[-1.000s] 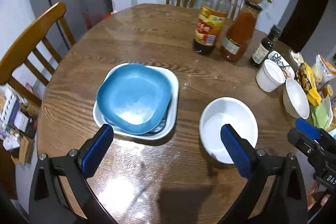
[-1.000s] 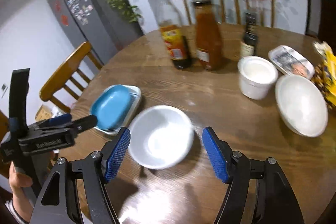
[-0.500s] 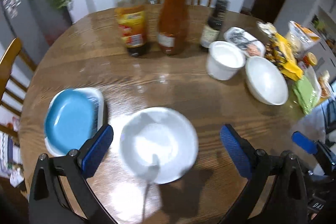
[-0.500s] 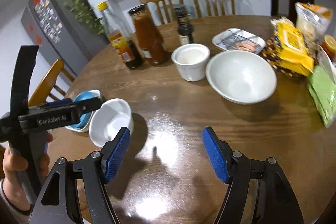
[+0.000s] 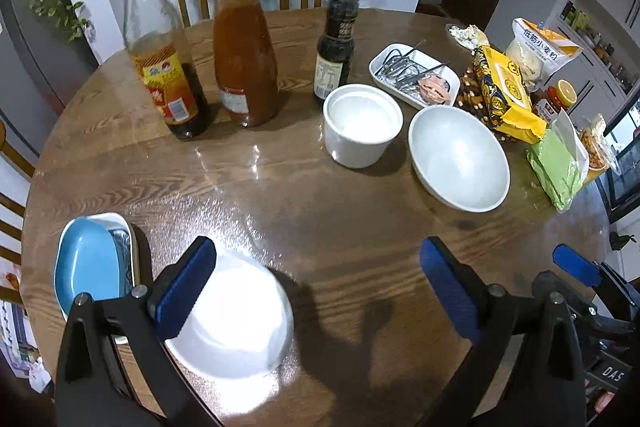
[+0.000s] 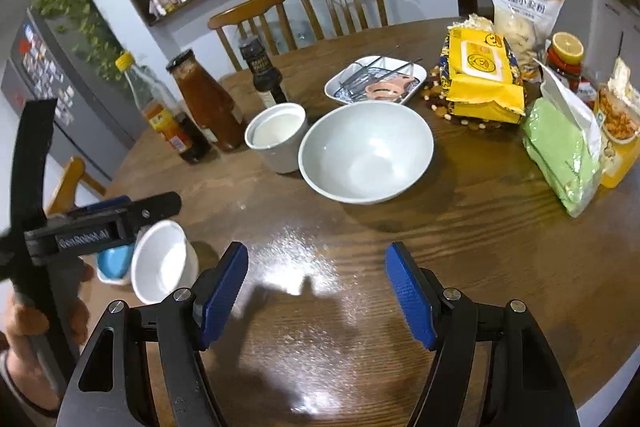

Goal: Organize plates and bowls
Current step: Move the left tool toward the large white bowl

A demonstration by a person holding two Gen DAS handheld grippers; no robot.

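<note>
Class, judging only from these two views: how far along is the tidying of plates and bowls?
Done: the blue plate sits stacked in a white dish.
In hand: nothing; the left gripper and right gripper are open, the small bowl below the left finger.
Left: big bowl, cup and tray stand apart.

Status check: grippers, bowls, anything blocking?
Left gripper open, small white bowl beside its left finger. Right gripper open, holding nothing. Large white bowl ahead, white cup touching it.
</note>
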